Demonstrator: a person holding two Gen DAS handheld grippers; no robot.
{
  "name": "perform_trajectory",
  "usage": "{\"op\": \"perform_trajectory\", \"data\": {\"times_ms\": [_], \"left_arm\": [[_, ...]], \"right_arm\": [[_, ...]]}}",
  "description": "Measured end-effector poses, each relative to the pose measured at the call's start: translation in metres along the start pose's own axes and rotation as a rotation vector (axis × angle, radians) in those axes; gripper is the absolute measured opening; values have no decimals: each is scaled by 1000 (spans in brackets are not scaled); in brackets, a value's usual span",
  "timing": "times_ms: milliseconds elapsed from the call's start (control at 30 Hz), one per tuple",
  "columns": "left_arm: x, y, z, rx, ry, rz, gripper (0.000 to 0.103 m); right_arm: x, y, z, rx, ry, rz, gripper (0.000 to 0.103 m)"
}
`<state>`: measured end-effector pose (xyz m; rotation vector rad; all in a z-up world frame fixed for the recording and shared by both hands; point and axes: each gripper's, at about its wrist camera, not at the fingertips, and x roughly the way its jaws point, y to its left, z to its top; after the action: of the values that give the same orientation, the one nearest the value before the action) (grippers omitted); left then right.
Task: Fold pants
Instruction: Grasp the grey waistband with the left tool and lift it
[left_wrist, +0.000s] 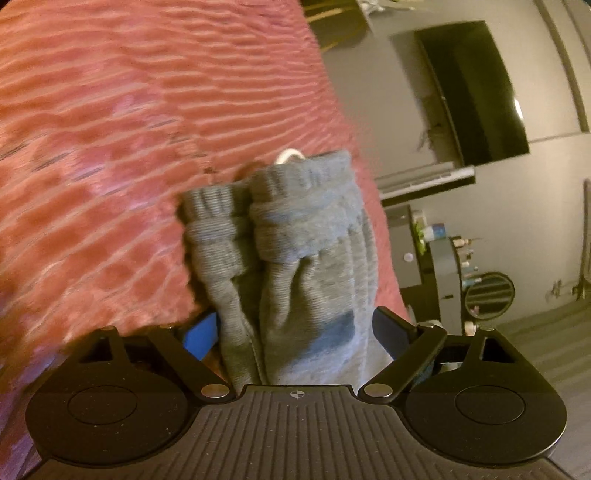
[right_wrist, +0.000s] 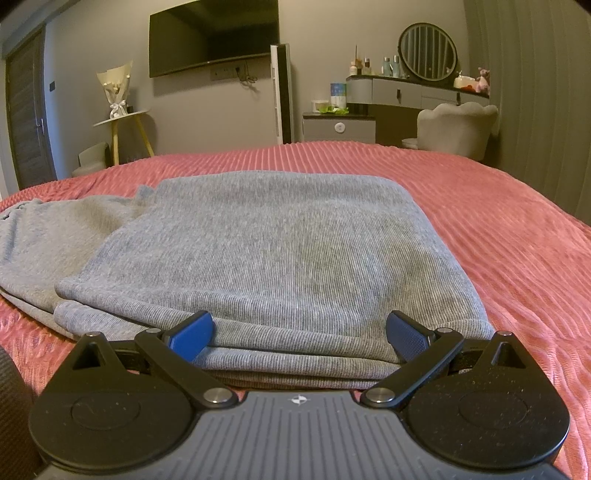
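Grey sweatpants lie on a red ribbed bedspread. In the left wrist view my left gripper (left_wrist: 295, 328) has the ribbed cuffs (left_wrist: 280, 221) of the pants bunched between its fingers, lifted above the bed; the fingers stand wide around the fabric. A white drawstring tip (left_wrist: 290, 155) shows behind the cuffs. In the right wrist view the folded body of the pants (right_wrist: 266, 251) lies flat in layers. My right gripper (right_wrist: 299, 336) is open, its blue pads (right_wrist: 192, 338) on either side of the near folded edge, low on the bed.
The bedspread (right_wrist: 498, 229) extends all round the pants. Beyond the bed are a wall TV (right_wrist: 214, 35), a small side table with a bouquet (right_wrist: 118, 92), a vanity with a round mirror (right_wrist: 428, 51) and an armchair (right_wrist: 458, 125).
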<state>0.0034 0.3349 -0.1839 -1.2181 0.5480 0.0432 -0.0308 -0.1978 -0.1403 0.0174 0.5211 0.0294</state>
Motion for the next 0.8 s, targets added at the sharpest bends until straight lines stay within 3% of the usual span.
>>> {"op": "perform_trajectory", "data": {"times_ms": [300, 600, 733, 800], "left_arm": [[7, 5, 2, 26, -22, -39, 92], [-13, 38, 9, -158, -34, -169, 79], [-10, 34, 11, -144, -25, -136, 80], [-6, 28, 12, -108, -20, -131, 88]], "right_arm": [[1, 0, -1, -3, -5, -2, 100], [1, 0, -1, -3, -6, -1, 100], [1, 0, -1, -3, -7, -1, 100], [1, 0, -1, -3, -8, 0, 100]]}}
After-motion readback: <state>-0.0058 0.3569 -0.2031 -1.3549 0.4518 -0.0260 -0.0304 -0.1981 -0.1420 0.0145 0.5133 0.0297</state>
